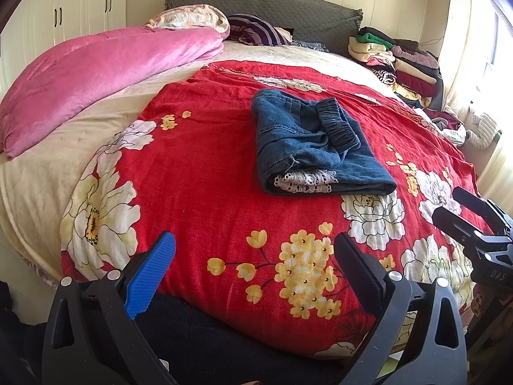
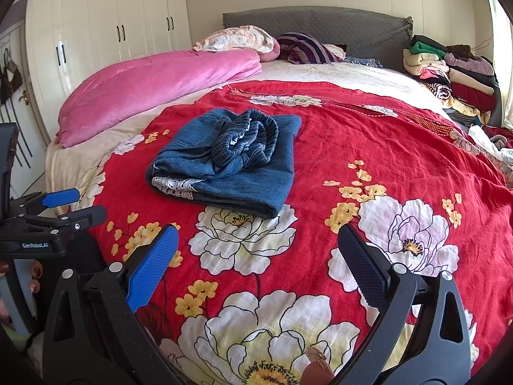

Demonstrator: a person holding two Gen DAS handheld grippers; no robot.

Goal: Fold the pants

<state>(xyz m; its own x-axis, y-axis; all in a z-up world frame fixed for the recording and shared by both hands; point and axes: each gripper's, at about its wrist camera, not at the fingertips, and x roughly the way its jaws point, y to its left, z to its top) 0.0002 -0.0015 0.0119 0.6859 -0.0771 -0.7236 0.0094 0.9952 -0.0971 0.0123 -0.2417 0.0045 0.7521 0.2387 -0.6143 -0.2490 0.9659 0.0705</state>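
A pair of blue denim pants (image 1: 315, 146) lies folded into a compact bundle on the red floral bedspread (image 1: 208, 173), with white lace trim showing at its near edge. It also shows in the right wrist view (image 2: 231, 166). My left gripper (image 1: 255, 250) is open and empty, held above the near end of the bed, well short of the pants. My right gripper (image 2: 258, 243) is open and empty too, also near the bed's front. The right gripper shows in the left wrist view (image 1: 458, 208), and the left gripper in the right wrist view (image 2: 77, 205).
A pink quilt (image 1: 96, 73) lies along the bed's left side. Pillows (image 1: 256, 29) rest against the grey headboard (image 1: 288, 6). A stack of folded clothes (image 1: 397, 57) sits at the far right. White wardrobes (image 2: 105, 32) line the left wall.
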